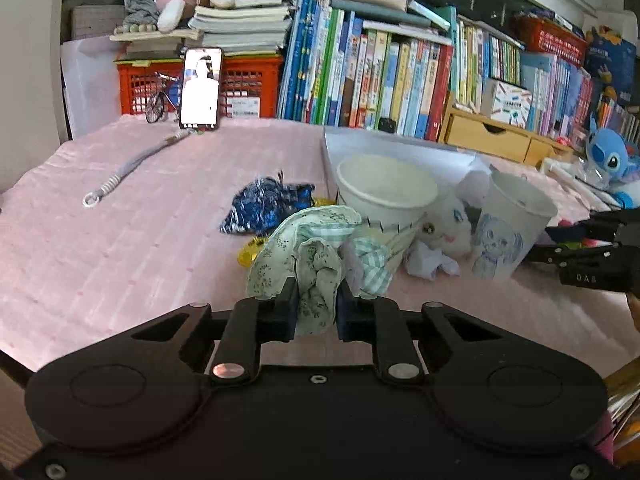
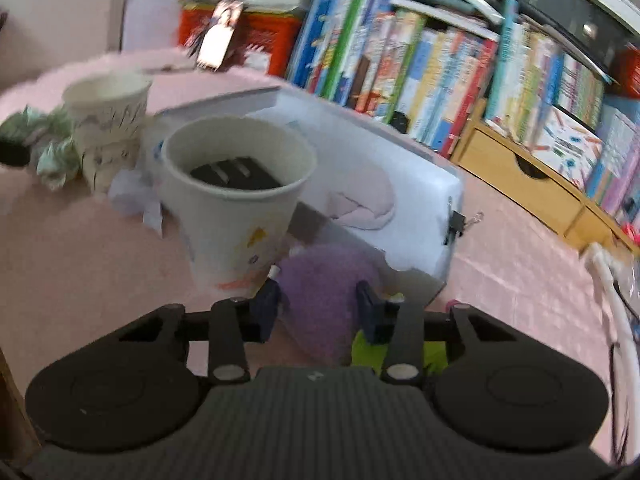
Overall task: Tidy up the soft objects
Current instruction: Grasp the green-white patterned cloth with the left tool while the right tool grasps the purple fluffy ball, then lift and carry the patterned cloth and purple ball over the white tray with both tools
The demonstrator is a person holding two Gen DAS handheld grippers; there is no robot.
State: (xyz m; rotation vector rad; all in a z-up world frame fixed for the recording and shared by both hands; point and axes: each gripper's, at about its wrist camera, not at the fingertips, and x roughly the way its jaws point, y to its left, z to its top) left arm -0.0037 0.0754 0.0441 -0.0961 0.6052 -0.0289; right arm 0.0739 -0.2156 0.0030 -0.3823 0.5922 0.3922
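Jaws of our left gripper (image 1: 317, 307) pinch the green floral cloth (image 1: 308, 264) between them. Our right gripper (image 2: 318, 307) has its jaws around the purple fluffy toy (image 2: 324, 300); we cannot tell if they press it.

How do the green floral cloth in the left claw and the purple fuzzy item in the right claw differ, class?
The green floral cloth is thin, printed and crumpled; the purple fuzzy item is plain, thick and rounded. The cloth sits pinched between close-set fingers of the left claw; the purple item fills the right claw's wider gap. Both are soft and gripped.
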